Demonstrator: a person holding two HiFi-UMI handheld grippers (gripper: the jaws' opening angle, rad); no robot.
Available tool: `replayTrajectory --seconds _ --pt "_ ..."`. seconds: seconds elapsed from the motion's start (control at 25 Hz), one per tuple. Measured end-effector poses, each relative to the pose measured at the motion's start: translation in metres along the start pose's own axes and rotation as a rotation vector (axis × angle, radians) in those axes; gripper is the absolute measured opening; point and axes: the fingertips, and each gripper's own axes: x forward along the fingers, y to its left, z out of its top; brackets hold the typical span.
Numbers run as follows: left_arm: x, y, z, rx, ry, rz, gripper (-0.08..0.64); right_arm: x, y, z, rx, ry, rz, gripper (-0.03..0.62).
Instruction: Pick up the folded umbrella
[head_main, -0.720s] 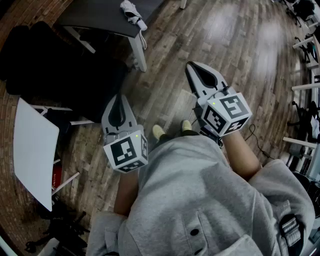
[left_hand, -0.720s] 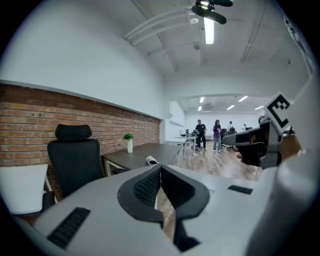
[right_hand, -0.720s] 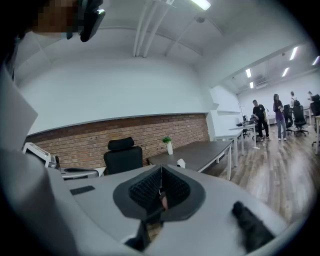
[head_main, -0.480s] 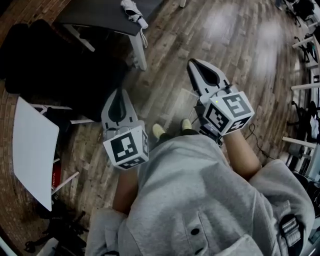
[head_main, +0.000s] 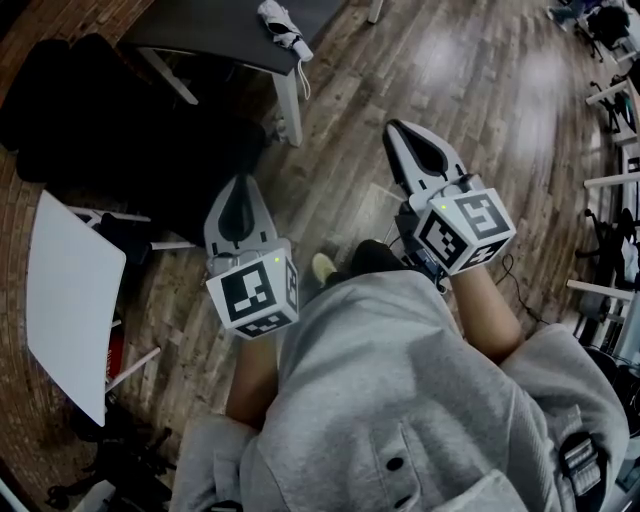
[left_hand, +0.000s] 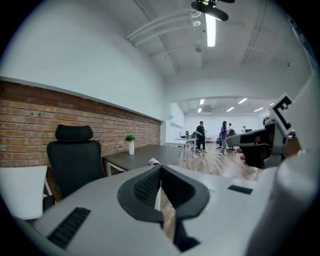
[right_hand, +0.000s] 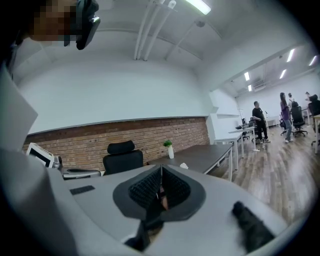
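A white folded umbrella (head_main: 284, 27) lies near the edge of a dark desk (head_main: 210, 25) at the top of the head view, its strap hanging over the side. It shows small above the jaws in the left gripper view as the umbrella (left_hand: 154, 162), and in the right gripper view as the umbrella (right_hand: 183, 165). My left gripper (head_main: 240, 192) is shut and empty, well short of the desk. My right gripper (head_main: 397, 131) is shut and empty too, out over the wooden floor to the right of the desk.
A black office chair (head_main: 120, 110) stands left of the desk, a white table (head_main: 70, 300) at the far left. A small potted plant (left_hand: 130, 144) sits on the desk by the brick wall. People stand far off in the room (left_hand: 201, 135). More chairs and desks line the right (head_main: 610, 90).
Both grippers and the person have moved forward toward the desk; the umbrella and desk sit lower and nearer in the head view. Both grippers stay shut.
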Motion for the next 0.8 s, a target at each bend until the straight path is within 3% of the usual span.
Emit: replayTrajectory --seconds 0.28,0.8 --pt "-0.002 -0.003 0.0 -0.001 -0.012 -0.026 0.014 -0.004 0.006 -0.003 -0.025 0.008 -0.004 0.025" --pt "0.002 0.004 -0.002 0.02 0.001 -0.003 0.014 0.018 0.015 -0.006 -0.036 0.022 0.048 0.024"
